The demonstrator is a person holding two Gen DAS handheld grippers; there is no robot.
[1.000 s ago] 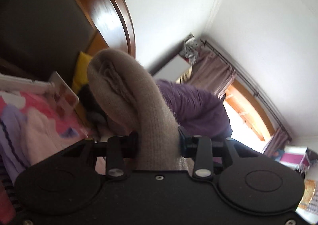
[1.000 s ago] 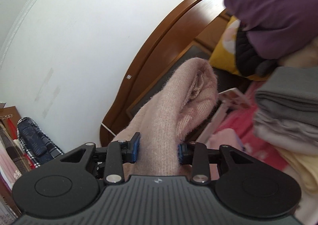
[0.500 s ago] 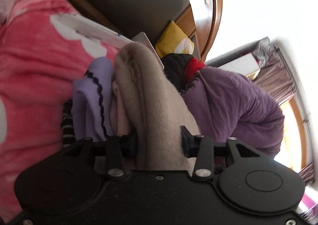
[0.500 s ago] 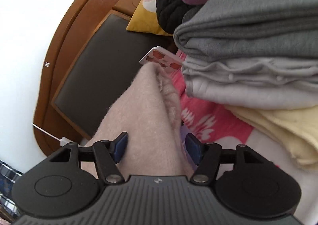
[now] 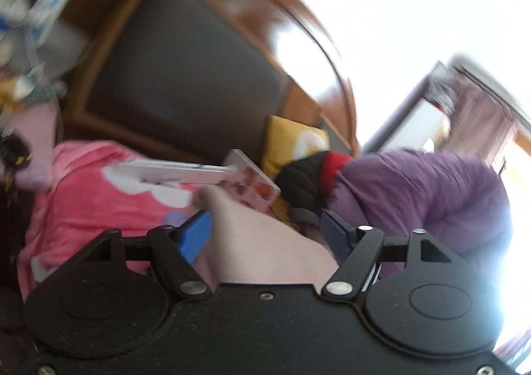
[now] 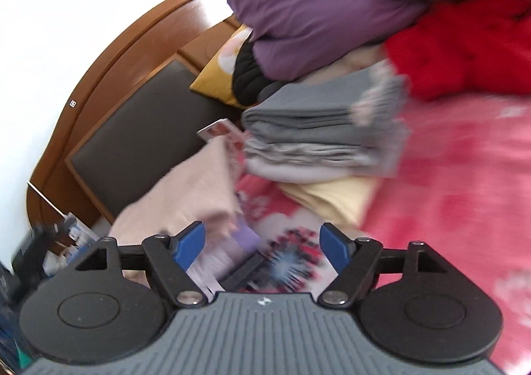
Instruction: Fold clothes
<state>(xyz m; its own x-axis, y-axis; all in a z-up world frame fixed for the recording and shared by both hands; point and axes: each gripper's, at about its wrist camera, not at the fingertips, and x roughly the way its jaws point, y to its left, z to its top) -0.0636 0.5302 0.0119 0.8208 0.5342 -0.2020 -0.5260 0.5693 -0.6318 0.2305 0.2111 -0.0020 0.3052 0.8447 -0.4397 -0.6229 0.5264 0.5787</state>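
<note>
1. Two grippers have just been opening: the left gripper (image 5: 265, 230) stands spread, with the pink knit garment (image 5: 259, 242) lying loose between its blue fingers (image 5: 194, 235), touching neither pad clearly.
2. The right gripper (image 6: 262, 242) is spread too; the same knit (image 6: 186, 199) lies beyond and left of its left finger, and only blurred patterned fabric shows in the gap.
3. Right of the right fingers, the pink bedspread (image 6: 464, 192) lies bare, giving open room.
4. Ahead of them a folded stack (image 6: 315, 143) sits, a purple coat (image 6: 332, 3) behind it, and the wooden headboard (image 6: 132, 50) closes the far edge.
5. No readable writing shows.
6. A second ago both grippers pinched the knit held up high; now it rests on the bed.
</note>
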